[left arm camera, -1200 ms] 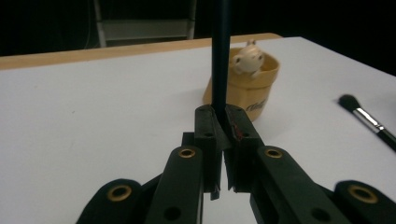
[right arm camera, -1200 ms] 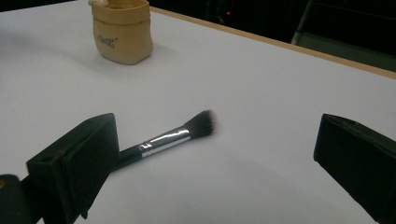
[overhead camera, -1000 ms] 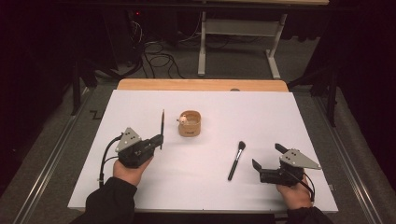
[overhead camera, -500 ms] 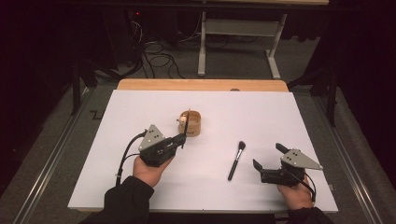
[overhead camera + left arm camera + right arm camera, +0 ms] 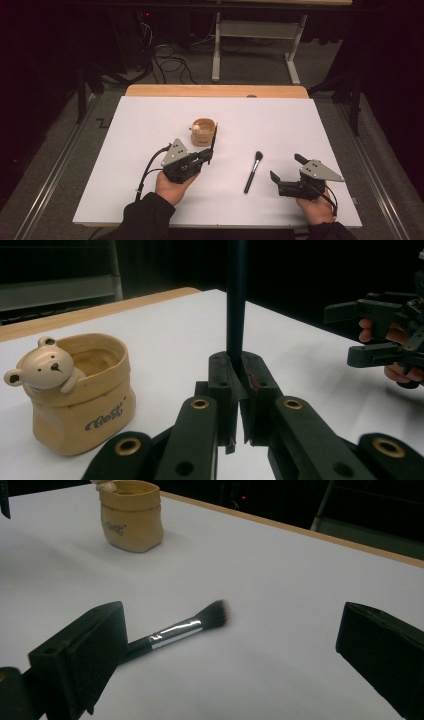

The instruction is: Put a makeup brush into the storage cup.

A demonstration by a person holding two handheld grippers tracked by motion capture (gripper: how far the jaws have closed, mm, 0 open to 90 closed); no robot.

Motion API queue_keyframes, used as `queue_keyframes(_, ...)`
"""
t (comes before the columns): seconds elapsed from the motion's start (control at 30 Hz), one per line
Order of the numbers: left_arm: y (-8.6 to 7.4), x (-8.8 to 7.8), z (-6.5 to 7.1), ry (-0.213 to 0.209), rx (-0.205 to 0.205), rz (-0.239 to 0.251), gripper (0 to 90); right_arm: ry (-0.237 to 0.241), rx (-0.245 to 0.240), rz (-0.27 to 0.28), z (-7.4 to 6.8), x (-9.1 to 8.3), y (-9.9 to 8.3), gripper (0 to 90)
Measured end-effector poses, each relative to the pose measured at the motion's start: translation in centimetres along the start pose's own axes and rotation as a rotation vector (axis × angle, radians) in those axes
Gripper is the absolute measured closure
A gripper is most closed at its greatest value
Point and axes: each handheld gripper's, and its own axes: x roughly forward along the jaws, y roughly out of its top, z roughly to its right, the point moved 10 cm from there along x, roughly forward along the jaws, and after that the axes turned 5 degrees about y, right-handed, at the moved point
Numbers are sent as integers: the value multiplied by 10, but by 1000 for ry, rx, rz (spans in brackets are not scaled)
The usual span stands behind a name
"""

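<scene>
A tan bear-faced cup stands near the middle of the white table. My left gripper is just in front of the cup, shut on a thin dark stick that it holds upright beside the cup's right rim. A black-handled makeup brush lies flat to the right of the cup. My right gripper rests to the right of the brush, open, with nothing between its jaws.
A wooden strip runs along the table's far edge. Beyond it, a white desk frame and loose cables are on the dark floor. Metal rails flank the table.
My left gripper has carried the upright stick to the right, from the table's left part to just beside the cup. The right gripper and the brush have stayed put.
</scene>
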Motion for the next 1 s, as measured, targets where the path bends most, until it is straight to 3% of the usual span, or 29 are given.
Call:
queue_keyframes(0.37,2,-8,-6,6,-19,26,848,42,5,39,-14,3,39,6)
queue_keyframes(0.57,3,-8,-5,3,-19,30,848,63,-7,44,-21,12,58,6)
queue_keyframes(0.7,1,-7,-5,3,-20,25,848,102,-3,62,-30,23,73,7)
queue_keyframes(1.0,-3,-6,-1,-8,-17,18,848,129,-47,73,-48,42,85,9)
